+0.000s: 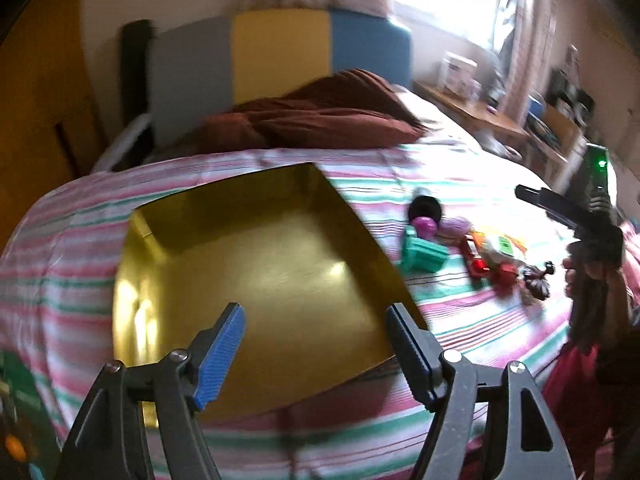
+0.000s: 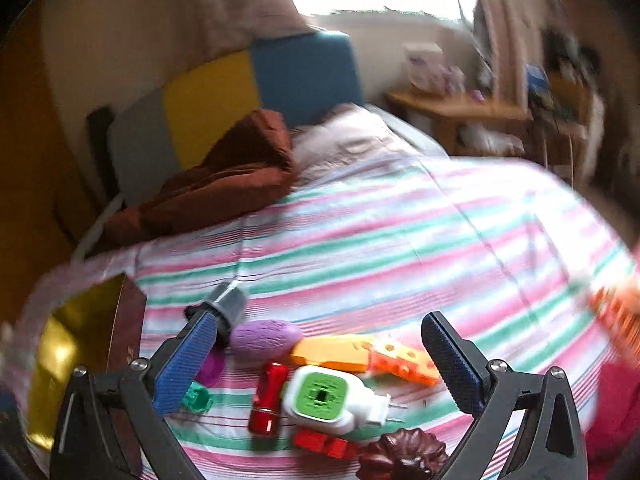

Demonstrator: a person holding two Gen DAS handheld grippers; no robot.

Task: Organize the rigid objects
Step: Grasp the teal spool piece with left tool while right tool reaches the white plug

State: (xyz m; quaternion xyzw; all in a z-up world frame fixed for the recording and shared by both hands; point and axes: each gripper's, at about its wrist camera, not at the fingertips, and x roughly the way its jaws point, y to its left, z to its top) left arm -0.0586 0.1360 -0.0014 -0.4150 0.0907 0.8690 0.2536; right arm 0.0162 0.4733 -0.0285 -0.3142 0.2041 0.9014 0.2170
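Observation:
A shallow gold box point(image 1: 256, 264) lies open on the striped bedspread, and my left gripper point(image 1: 316, 354) hovers over its near edge, open, with nothing between its blue pads. To the right of the box lies a pile of small items: a white plug-in with a green face point(image 2: 324, 400), a red cylinder point(image 2: 268, 398), a purple oval point(image 2: 266, 338), a yellow and orange cheese toy point(image 2: 360, 354), a red brick point(image 2: 324, 442), a dark brown flower shape point(image 2: 404, 458), a teal piece point(image 2: 198, 396) and a black bottle point(image 2: 224, 306). My right gripper point(image 2: 320, 364) stands open above this pile, touching none of it.
The bedspread point(image 2: 400, 248) stretches away to brown pillows point(image 2: 224, 188) and a grey, yellow and blue headboard point(image 1: 280, 56). A wooden bedside table point(image 2: 452, 108) with clutter stands at the far right. A hand point(image 1: 576, 272) shows at the right edge of the left wrist view.

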